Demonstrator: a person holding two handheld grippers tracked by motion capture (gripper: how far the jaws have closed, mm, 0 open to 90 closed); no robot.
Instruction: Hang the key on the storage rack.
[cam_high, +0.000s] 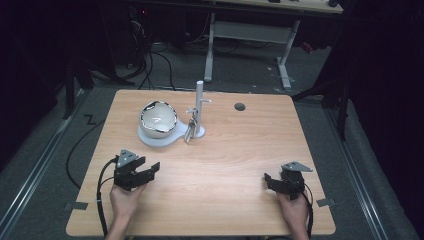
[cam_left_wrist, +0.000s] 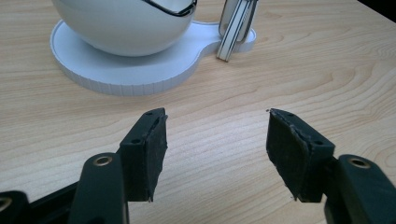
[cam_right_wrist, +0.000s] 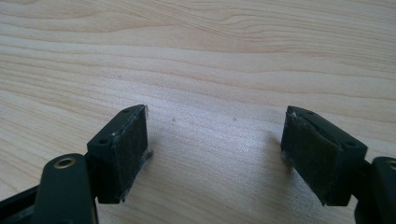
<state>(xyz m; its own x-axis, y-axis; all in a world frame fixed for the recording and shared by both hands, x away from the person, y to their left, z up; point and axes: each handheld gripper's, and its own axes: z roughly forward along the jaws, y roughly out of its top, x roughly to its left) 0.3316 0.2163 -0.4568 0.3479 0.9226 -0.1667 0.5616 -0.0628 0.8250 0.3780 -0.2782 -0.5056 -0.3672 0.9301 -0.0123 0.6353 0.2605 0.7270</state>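
A light wooden table (cam_high: 225, 165) is seen beneath both grippers. Ahead of the left gripper (cam_left_wrist: 217, 140), just beyond its parted, empty jaws, a round white bowl with a dark metallic rim (cam_left_wrist: 123, 23) is seated on a flat white figure-eight base (cam_left_wrist: 140, 74); a small bunch of silvery keys (cam_left_wrist: 236, 28) is hung to the right of the bowl. The right gripper (cam_right_wrist: 215, 144) is held with jaws apart over bare wood, well away from these things.
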